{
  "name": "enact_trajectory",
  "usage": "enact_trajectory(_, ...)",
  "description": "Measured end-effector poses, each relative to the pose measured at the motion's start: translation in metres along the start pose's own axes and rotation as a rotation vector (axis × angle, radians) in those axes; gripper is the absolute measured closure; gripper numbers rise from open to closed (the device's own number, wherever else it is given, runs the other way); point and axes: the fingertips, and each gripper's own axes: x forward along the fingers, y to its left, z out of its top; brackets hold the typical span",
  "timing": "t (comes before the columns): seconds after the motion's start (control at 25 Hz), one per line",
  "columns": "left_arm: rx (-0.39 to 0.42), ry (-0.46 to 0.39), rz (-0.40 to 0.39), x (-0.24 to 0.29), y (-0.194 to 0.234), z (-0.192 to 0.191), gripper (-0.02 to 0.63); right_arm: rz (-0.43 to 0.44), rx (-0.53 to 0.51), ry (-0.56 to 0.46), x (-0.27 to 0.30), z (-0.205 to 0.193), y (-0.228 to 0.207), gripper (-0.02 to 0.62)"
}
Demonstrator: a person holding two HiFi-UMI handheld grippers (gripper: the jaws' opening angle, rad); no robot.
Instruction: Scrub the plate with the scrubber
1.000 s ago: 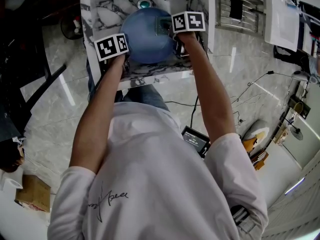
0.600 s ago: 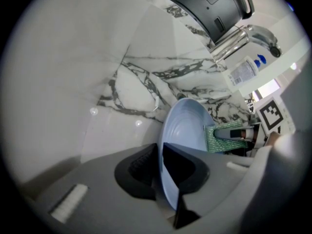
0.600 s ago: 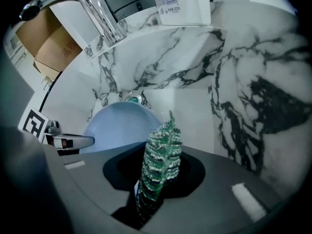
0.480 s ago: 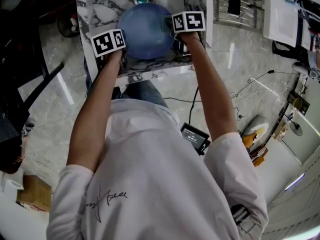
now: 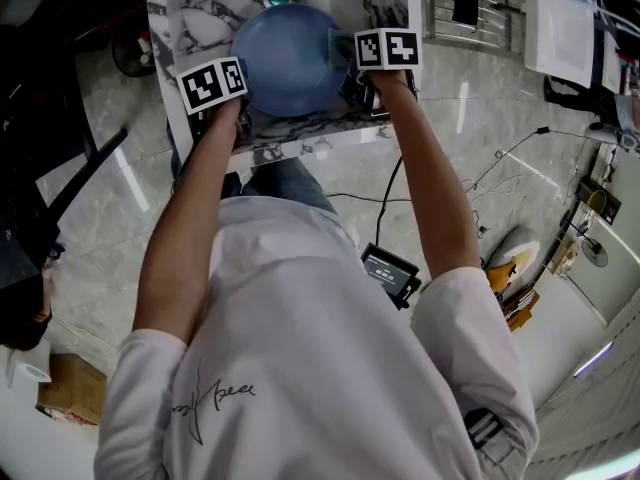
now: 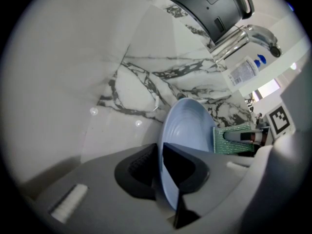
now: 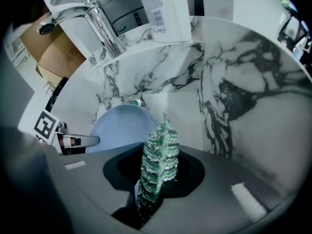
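Marble sink (image 5: 190,13), top of head view. Blue plate (image 5: 285,58) top centre inside it, left gripper (image 6: 163,174) clamped on its rim. Right gripper (image 7: 157,182), clamped on green scrubber (image 7: 158,145), has shifted right toward plate's edge. Likely one stroke ending, scrubbing unfinished.

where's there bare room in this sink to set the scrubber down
Bare marble: the sink floor left of the plate, and the sink wall right of the scrubber. Crowded: the middle by the drain, filled by plate and scrubber, and the back ledge with faucet and bottle.
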Motion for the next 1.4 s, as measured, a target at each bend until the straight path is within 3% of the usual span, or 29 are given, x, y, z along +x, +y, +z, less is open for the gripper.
enact_trajectory(0.16,0.000,0.001,-0.001,0.000,-0.001,-0.001,0.512,0.072,0.014,-0.038,-0.004,0.000,0.021,0.525)
enact_trajectory(0.56,-0.002,0.004,0.000,0.000,0.000,-0.001,0.512,0.204,0.003,-0.008,0.015,-0.018,0.082,0.525)
enact_trajectory(0.8,-0.002,0.003,-0.001,0.000,0.000,-0.001,0.512,0.328,0.092,0.031,0.029,-0.025,0.118,0.525)
enact_trajectory(1.12,-0.003,0.002,-0.002,0.001,-0.001,-0.001,0.512,0.399,0.089,0.106,0.049,-0.036,0.148,0.526)
enact_trajectory(1.4,-0.004,0.003,-0.003,0.000,-0.001,-0.001,0.512,0.375,0.034,0.149,0.061,-0.042,0.155,0.526)
